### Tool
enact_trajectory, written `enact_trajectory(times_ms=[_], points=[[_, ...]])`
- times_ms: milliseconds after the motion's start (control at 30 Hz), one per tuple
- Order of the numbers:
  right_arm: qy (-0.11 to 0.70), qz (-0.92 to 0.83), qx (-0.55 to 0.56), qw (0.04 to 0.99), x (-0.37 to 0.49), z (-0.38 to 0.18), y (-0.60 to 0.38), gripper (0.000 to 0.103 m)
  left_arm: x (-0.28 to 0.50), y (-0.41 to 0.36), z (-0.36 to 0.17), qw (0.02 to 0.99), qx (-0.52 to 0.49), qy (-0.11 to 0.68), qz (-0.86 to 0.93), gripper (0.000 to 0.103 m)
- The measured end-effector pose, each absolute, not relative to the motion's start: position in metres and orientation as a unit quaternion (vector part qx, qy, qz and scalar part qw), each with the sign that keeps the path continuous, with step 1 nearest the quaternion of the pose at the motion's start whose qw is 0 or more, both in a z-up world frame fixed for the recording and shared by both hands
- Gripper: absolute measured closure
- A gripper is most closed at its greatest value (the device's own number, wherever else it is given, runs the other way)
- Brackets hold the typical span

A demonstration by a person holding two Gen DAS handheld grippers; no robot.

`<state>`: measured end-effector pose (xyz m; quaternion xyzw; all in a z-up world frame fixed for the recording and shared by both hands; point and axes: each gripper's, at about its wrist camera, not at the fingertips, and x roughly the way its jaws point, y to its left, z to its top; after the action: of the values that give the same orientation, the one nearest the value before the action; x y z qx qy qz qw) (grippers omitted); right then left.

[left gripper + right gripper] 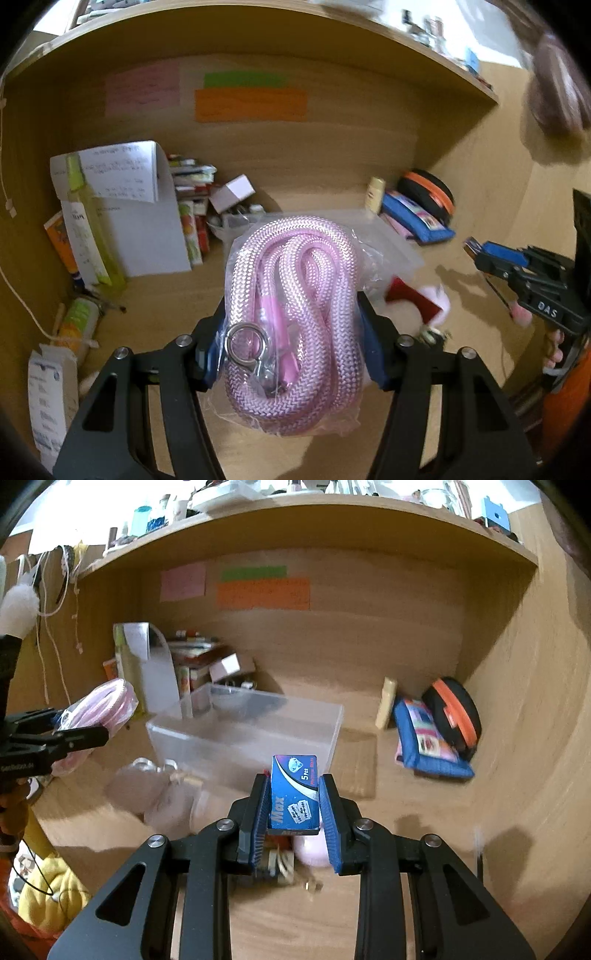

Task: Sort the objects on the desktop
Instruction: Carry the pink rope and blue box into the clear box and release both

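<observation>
My left gripper (291, 332) is shut on a pink braided rope in a clear plastic bag (295, 295) and holds it above the desk. The bagged rope also shows at the left of the right wrist view (107, 705). My right gripper (293, 797) is shut on a small blue "Max" box (294, 794) and holds it up in front of a clear plastic bin (243, 727). The right gripper also shows at the right edge of the left wrist view (476, 251). The bin shows behind the rope in the left wrist view (391, 236).
A stack of books and papers (147, 206) stands at the back left. A blue pouch (428, 734) and a black-and-orange case (454, 712) lie at the back right. Pink fluffy items (155, 794) lie beside the bin. A shelf (295, 520) hangs overhead.
</observation>
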<state>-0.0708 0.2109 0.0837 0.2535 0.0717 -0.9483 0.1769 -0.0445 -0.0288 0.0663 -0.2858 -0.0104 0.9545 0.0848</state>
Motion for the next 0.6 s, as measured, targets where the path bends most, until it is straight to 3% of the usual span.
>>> enact_trajectory(times_ms=[600], points=[[0.059, -0.932, 0.293, 0.207, -0.168, 0.080, 0.180, 0.078, -0.144, -0.041, 0.057, 0.070, -0.336, -0.022, 0.939, 0.042]])
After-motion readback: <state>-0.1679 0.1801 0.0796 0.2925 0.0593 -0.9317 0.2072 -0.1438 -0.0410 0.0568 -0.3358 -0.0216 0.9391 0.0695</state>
